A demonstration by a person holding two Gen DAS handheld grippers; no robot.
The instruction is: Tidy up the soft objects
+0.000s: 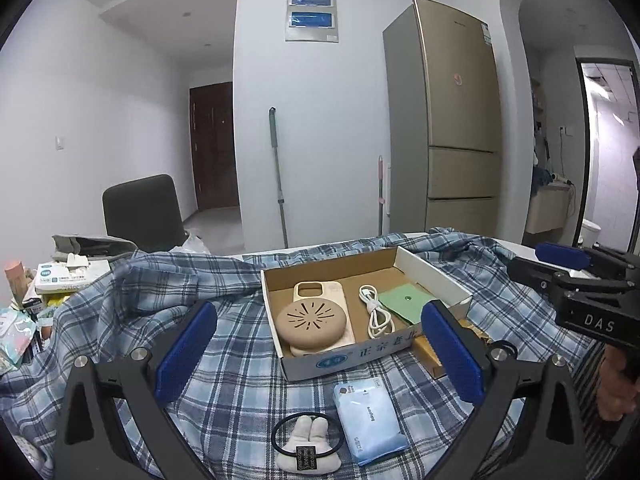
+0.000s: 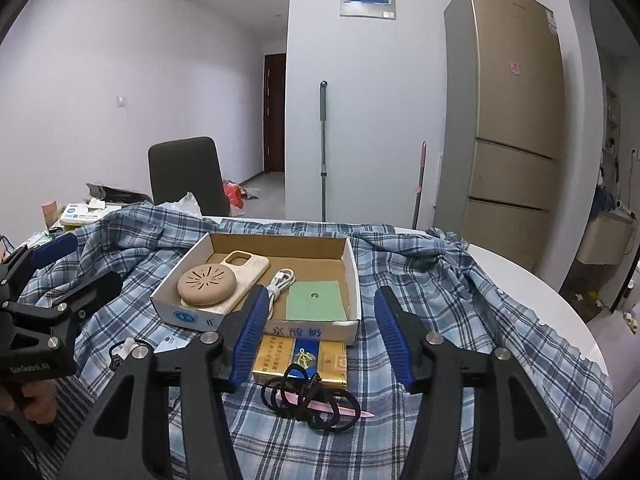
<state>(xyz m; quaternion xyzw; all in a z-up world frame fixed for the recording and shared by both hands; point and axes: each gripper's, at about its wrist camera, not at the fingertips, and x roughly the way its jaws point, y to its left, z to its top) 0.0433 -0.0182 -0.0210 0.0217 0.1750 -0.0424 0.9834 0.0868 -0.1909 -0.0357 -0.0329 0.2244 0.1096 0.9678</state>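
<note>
Both claws hovering released: left claw (image 1: 320,344) over bunny hair tie (image 1: 307,442) and tissue pack (image 1: 370,420), right claw (image 2: 320,336) over black hair ties (image 2: 316,400), all lying near the surface's front edge, awaiting transfer into cardboard box (image 1: 434,274).

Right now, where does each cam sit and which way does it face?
Left wrist: on the left gripper, looking forward over the plaid cloth at the cardboard box; its own open blue fingers frame the view, tissue pack and bunny hair tie below; right gripper at right edge.
Right wrist: on the right gripper, facing the same box; gold box and black hair ties lie between its open fingers; left gripper at left.
Shared: box, cloth, fridge, chair.
</note>
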